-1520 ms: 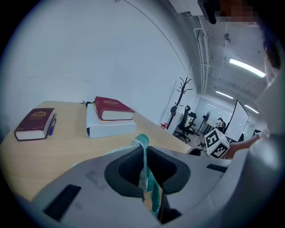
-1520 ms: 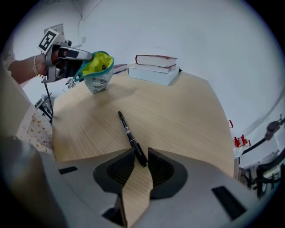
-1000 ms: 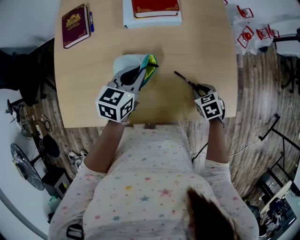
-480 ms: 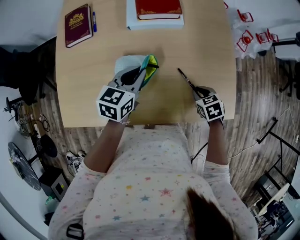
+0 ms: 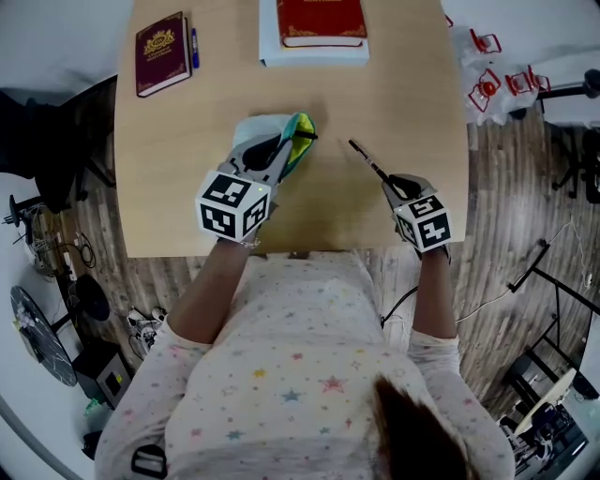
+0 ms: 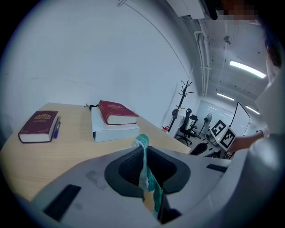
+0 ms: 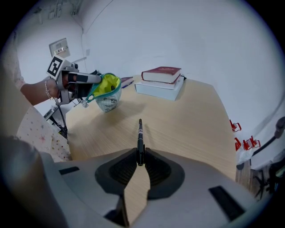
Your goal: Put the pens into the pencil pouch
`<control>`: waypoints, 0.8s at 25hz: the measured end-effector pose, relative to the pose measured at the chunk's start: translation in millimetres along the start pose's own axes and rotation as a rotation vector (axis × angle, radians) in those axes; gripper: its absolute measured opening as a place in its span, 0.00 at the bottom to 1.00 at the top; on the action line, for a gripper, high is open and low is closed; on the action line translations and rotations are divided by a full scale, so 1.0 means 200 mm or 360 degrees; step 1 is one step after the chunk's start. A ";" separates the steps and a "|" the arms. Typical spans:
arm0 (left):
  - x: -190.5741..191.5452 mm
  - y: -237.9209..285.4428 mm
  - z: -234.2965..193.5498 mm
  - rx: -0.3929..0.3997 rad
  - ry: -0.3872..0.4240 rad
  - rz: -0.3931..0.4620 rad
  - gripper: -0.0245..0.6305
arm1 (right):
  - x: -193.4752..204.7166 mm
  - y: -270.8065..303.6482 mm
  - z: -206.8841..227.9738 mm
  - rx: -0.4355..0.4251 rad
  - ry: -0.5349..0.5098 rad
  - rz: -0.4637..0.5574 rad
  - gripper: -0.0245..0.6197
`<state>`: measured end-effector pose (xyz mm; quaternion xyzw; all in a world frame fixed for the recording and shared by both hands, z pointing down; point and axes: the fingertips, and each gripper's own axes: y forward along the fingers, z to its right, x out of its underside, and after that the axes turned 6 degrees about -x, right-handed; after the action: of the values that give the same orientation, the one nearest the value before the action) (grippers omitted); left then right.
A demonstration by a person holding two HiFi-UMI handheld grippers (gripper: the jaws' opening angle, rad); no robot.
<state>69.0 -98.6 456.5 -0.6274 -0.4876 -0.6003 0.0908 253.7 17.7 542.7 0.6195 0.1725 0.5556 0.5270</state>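
left gripper (image 5: 281,153): clamped tight on rim of pencil pouch (image 5: 265,127); pouch mouth faces right
right gripper (image 5: 392,180): pinching near end of black pen (image 5: 364,157); tip points far-left

Bare table (image 5: 330,183) lies open in the middle of the frame, between the pencil pouch (image 5: 255,127) left of centre and the black pen (image 5: 364,157) right of centre. The left gripper (image 5: 292,141), clamped on the pouch rim, blocks the pouch's lower side. A stack of books (image 5: 314,28) stands at top centre. A maroon book (image 5: 161,52) and a blue pen (image 5: 194,47) occupy the upper left.
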 end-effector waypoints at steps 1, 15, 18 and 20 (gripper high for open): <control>0.00 0.00 0.00 0.0002 0.0001 0.0001 0.09 | -0.02 -0.02 -0.01 0.0000 -0.0013 0.0007 0.13; -0.01 -0.05 -0.04 0.0013 0.0015 0.0027 0.09 | -0.27 -0.22 -0.18 -0.0006 -0.0136 0.0128 0.12; -0.02 -0.06 -0.04 0.0016 0.0015 0.0033 0.09 | -0.31 -0.26 -0.22 -0.0034 -0.0135 0.0158 0.12; -0.02 -0.07 -0.05 0.0016 0.0015 0.0037 0.09 | -0.35 -0.28 -0.25 -0.0046 -0.0138 0.0187 0.12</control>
<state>52.6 -99.8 449.4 -0.6296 -0.4828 -0.5999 0.1030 207.9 7.2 451.7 0.6443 0.1049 0.5607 0.5095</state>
